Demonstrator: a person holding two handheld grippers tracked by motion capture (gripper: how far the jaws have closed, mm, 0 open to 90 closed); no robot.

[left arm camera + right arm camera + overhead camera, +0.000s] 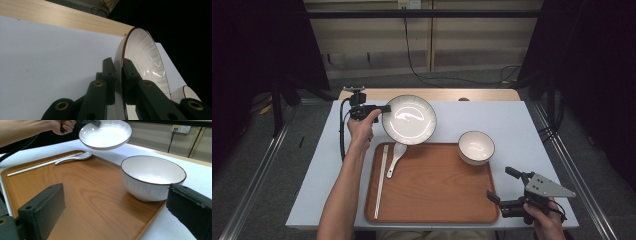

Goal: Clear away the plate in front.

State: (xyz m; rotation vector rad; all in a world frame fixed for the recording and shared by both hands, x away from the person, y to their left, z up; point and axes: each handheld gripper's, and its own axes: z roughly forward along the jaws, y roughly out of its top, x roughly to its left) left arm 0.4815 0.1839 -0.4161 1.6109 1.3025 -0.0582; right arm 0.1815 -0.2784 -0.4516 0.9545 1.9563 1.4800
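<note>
Your left gripper [384,108] is pinched on the plate's [409,120] rim, holding it in the air over the tray's [437,190] far edge. It's glazed, stiff, probably slick and breakable, so keep the rim deep between the pads. Your right gripper [502,186] gapes empty beside the tray.

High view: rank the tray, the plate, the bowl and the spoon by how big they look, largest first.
1. Tray
2. Plate; it is held up off the table, nearer the camera, so it may look a bit bigger than it is
3. Bowl
4. Spoon
</note>
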